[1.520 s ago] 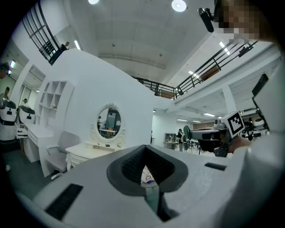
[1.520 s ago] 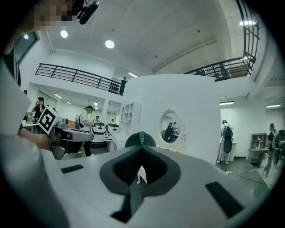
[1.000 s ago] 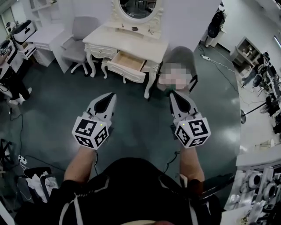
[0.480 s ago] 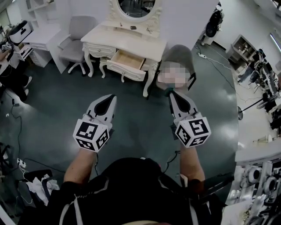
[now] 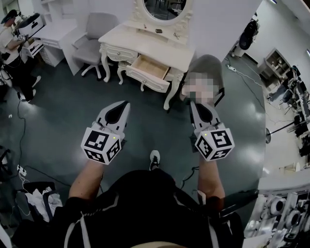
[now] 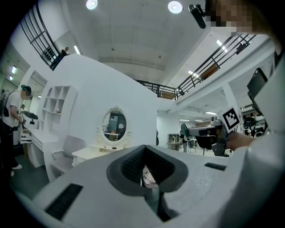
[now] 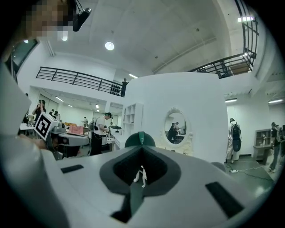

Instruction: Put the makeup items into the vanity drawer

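A cream vanity (image 5: 145, 46) with an oval mirror (image 5: 162, 7) stands at the far side of the dark floor, some way from me. Its drawer (image 5: 147, 68) is pulled open and looks empty. Two small dark items (image 5: 159, 31) lie on the vanity top near the mirror. My left gripper (image 5: 125, 103) and right gripper (image 5: 194, 103) are held side by side at waist height, pointing at the vanity, both shut with nothing between the jaws. The left gripper view shows the shut left gripper (image 6: 144, 148) below the vanity mirror (image 6: 114, 127). The right gripper (image 7: 141, 143) is likewise shut.
A grey chair (image 5: 94, 36) stands left of the vanity and a grey-green chair (image 5: 209, 65) to its right. A person (image 5: 12, 48) stands at a white desk at far left. Cables and clothes lie on the floor at lower left (image 5: 34, 196). My shoe (image 5: 154, 159) shows below.
The vanity has shifted a little right and lower in the head view, and my shoe has come into sight. Both grippers stay shut and hold the same pose.
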Demonstrator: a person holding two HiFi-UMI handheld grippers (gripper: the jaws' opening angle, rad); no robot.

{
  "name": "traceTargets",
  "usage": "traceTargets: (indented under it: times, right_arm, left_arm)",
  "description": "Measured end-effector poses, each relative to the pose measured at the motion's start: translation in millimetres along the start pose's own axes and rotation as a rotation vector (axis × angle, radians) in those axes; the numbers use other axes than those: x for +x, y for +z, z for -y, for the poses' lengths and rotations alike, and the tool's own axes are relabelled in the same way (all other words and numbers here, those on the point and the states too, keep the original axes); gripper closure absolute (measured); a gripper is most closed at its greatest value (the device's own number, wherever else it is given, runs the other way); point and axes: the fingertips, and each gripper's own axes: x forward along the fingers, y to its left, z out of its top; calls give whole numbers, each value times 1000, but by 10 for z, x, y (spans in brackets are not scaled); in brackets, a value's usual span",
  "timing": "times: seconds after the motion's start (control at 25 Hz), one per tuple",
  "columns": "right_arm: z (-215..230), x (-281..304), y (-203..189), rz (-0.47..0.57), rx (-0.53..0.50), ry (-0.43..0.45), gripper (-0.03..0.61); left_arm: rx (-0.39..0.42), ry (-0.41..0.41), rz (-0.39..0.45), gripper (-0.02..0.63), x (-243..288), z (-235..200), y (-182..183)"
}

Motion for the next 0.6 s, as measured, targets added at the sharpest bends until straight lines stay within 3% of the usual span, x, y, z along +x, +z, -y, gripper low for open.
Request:
traceTargets:
  times: [0.6]
  right_arm:
    - [1141, 1097, 40, 21, -24, 104, 574]
  left_arm:
    - [9, 113, 2, 611, 1390, -386, 128]
